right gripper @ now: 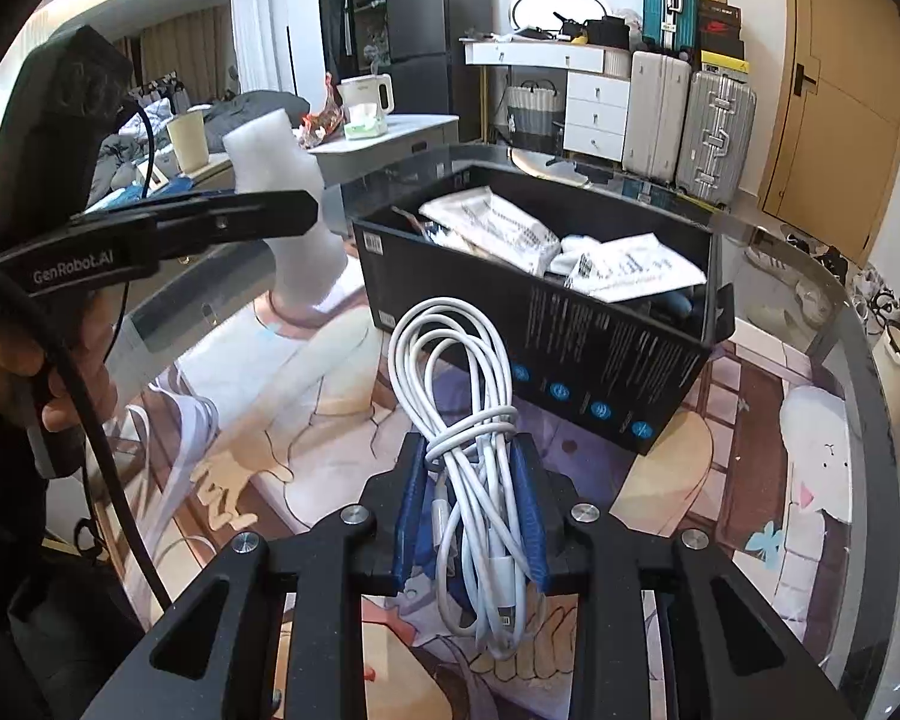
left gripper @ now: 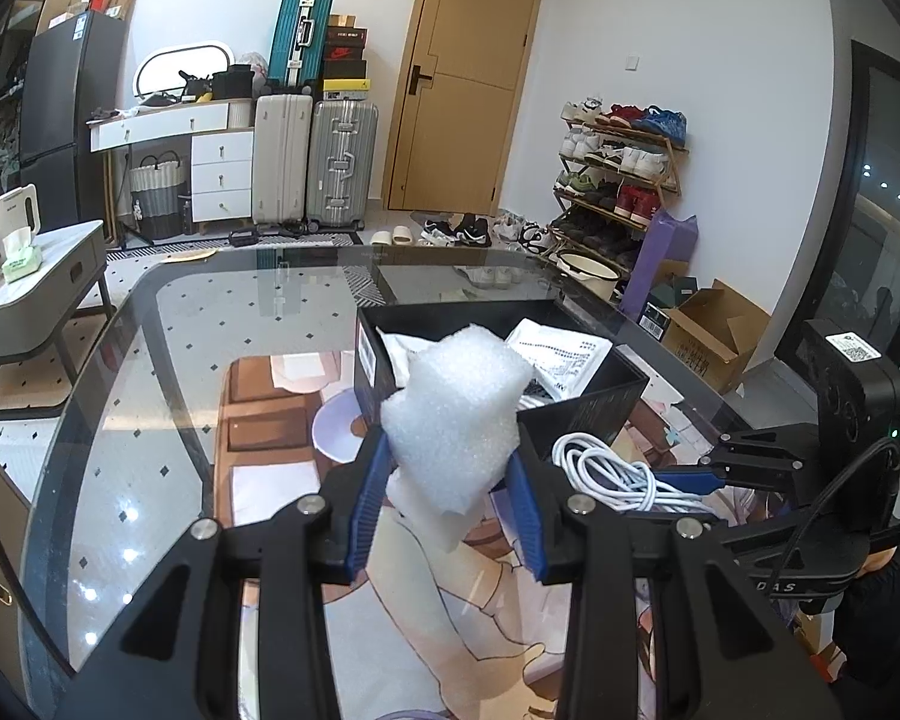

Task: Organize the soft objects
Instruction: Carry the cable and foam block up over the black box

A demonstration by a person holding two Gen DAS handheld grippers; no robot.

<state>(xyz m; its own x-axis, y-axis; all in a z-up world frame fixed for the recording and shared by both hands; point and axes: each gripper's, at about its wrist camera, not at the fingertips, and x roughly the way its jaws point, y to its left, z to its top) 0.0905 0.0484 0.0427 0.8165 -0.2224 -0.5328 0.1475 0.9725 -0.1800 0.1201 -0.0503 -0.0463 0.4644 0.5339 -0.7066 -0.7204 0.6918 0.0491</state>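
L gripper clamped on foam | R gripper clamped on cable | both raised

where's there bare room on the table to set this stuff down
Free: the glass table left of the black box, out to its rim. Crowded: inside the box and beside it, where the foam and cable are gripped.

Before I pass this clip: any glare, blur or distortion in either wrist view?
Left wrist view: strong fisheye bending with dark corners, glare spots on the glass table; the foam piece in the left gripper is sharp. Right wrist view: same bending, bright window haze upper left; the white cable in the right gripper is sharp.
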